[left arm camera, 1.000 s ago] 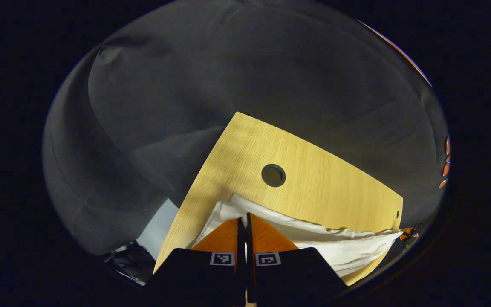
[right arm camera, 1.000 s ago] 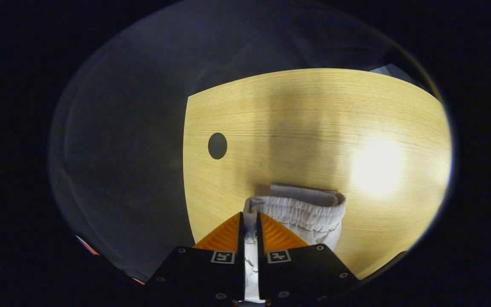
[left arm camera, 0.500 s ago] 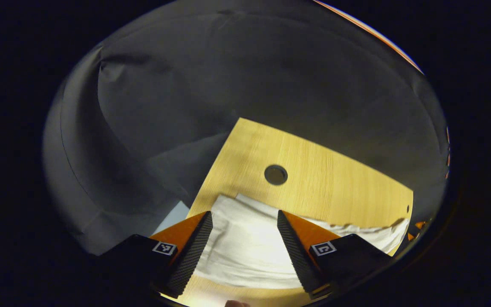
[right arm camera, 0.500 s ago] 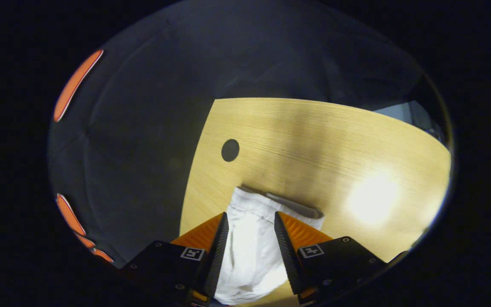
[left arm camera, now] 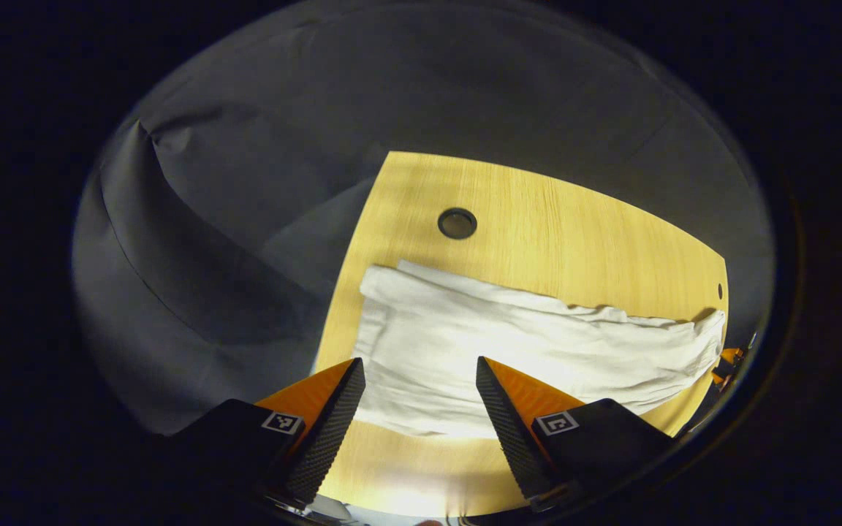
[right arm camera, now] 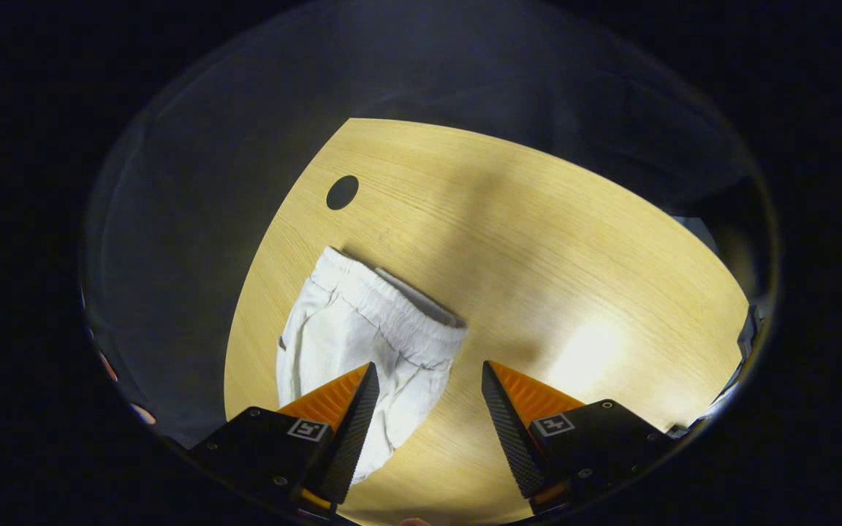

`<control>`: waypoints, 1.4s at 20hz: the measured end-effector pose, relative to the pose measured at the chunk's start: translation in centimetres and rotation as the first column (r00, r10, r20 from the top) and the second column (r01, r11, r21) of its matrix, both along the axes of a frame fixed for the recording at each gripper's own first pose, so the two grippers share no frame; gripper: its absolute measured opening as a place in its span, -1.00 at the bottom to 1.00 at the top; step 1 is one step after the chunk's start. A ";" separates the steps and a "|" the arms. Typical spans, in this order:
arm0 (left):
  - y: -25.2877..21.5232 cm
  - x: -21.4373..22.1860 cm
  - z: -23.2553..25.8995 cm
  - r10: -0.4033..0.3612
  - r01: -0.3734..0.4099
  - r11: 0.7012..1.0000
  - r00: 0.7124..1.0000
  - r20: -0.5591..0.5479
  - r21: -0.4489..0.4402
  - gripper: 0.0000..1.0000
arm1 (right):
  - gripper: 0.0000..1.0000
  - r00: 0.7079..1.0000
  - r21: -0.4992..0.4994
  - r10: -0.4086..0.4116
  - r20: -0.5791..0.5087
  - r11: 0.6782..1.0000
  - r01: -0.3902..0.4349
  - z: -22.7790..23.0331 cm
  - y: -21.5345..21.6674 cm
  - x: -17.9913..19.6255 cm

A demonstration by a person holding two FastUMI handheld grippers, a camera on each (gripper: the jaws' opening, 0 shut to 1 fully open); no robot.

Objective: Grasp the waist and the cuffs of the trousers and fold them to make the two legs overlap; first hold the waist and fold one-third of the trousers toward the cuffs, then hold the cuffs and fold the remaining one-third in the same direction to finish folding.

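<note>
Left gripper point(left arm camera: 421, 398) hangs with jaws spread wide, empty, low in the left gripper view. Past it, white trousers point(left arm camera: 509, 351) lie flat across the wooden table point(left arm camera: 574, 241), stretching to the right edge, where their far end is cut off. Right gripper point(right arm camera: 427, 398), low in the right gripper view, is also spread and empty; the elastic waist point(right arm camera: 392, 307) sits just beyond, lower trousers hidden behind one finger point(right arm camera: 351, 431). A round hole point(right arm camera: 342, 192) lies farther off.
</note>
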State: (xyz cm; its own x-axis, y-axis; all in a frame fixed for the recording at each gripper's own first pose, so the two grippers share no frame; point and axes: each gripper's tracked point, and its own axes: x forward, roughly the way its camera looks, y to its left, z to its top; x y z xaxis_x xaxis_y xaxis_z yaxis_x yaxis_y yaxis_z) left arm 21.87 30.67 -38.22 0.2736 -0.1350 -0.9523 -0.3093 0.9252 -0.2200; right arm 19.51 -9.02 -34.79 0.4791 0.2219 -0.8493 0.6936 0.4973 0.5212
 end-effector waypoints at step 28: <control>-14.0 -10.3 4.6 -0.039 0.053 0.988 0.994 0.100 -0.143 0.91 | -0.85 0.948 0.092 -0.234 0.217 0.972 0.218 1.9 -0.1 3.4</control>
